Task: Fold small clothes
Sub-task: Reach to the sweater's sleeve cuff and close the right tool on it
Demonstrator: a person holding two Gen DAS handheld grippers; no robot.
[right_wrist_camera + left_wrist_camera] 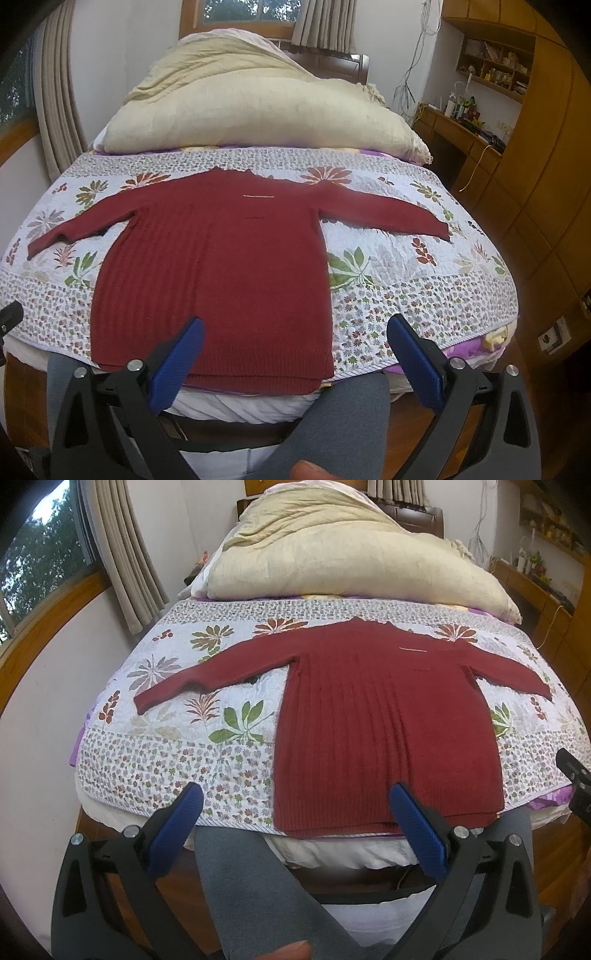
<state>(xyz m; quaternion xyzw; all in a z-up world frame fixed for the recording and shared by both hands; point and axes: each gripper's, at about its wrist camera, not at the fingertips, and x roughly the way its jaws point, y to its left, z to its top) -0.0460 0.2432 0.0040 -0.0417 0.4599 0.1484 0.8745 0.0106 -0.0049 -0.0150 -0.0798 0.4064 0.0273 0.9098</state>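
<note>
A fingertip (291, 950) sat at the very bottom of each wrist view, closest of all, with grey legs (255, 882) just past it. The left claw (295, 805) was spread wide and held nothing. The right claw (295, 334) was wide too, and empty.

The red sweater (384, 716) lay flat on the quilt (177, 760) at the near end of the bed, with its hem at the edge by the legs and both sleeves stretched out to the sides.

No fold looked started. I think a sleeve was the best place to begin: pinch the cuff (142, 703), lift it a little, lay it across the body and let go only when it lies flat. Pulling hard could drag the whole sweater off the edge.

Count: 1 sweater, 2 sleeves, 2 claws, 1 quilt, 1 big cream pillow (332, 554).
</note>
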